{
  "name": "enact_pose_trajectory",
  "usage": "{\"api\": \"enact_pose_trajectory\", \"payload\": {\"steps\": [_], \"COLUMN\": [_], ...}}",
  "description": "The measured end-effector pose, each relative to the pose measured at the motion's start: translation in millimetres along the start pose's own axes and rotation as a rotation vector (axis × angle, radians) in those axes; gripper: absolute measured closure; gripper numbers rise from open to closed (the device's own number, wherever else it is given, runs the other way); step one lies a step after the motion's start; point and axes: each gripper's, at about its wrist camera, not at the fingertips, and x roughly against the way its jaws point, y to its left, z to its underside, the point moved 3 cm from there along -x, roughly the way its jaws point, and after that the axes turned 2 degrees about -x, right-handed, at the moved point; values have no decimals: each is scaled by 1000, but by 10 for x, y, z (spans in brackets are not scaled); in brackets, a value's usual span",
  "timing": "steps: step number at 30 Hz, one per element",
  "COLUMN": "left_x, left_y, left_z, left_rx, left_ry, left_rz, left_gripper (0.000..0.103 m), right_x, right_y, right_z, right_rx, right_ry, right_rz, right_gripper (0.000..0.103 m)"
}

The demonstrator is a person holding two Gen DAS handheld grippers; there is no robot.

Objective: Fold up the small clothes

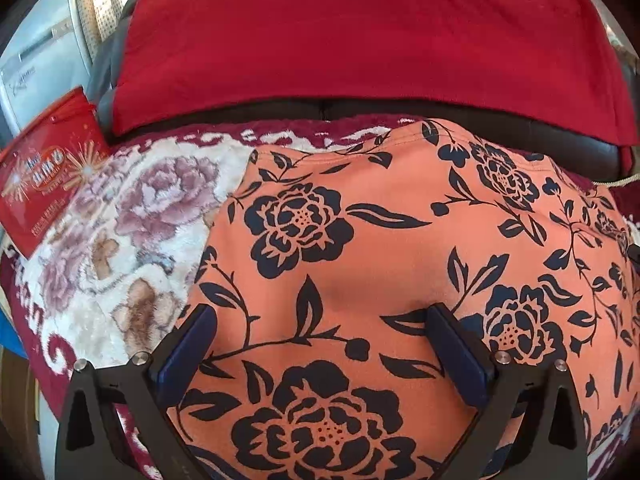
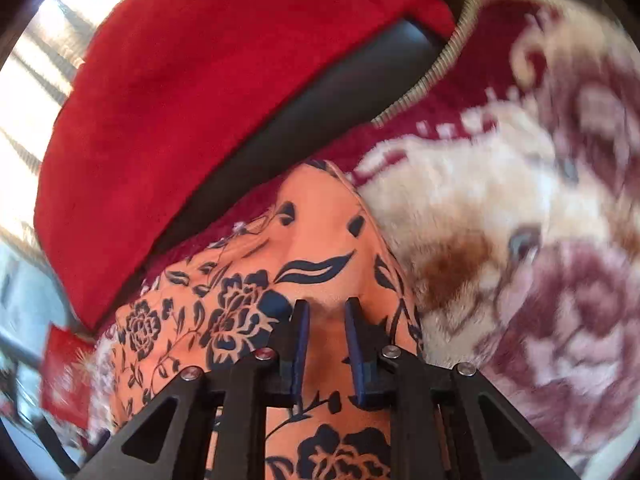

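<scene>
Right gripper point(image 2: 326, 306): jaws narrow, pinching raised ridge of orange floral garment point(image 2: 320, 240) near its edge beside plush blanket point(image 2: 500, 208). Left gripper point(image 1: 320, 312): jaws wide, pads resting on garment's flat middle, nothing pinched. Red cushion point(image 1: 340, 40) beyond garment.

Very little lettering can be made out from here. The flat red plastic packet with gold firework bursts point(image 1: 48, 168), lying at the left edge of the plush floral blanket point(image 1: 132, 216), carries a white and gold title and a line of small white print along its lower edge, but both are too small and blurred to read. The pale grey appliance point(image 1: 36, 64) behind it bears a faint script mark, also unreadable.
</scene>
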Motion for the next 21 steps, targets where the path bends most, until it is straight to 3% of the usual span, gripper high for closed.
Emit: {"api": "enact_pose_trajectory", "payload": {"steps": [4,8,14,21], "left_x": [-2,84,182,368], "left_y": [51,59,36,-11], "left_z": [-5,-36,-9,40], "left_rx": [31,46,61,50], "left_ry": [21,-10,-33,-87], "left_rz": [26,7,9,-20], "left_gripper": [0,0,0,0], "right_x": [161,305,600,709], "right_y": [98,225,439,674], "right_z": [1,139,536,874], "right_rx": [33,107,208,331], "right_ry": [-25,-35,-27,-18], "right_rz": [-1,-42,-123,-128], "right_gripper": [81,81,81,81]}}
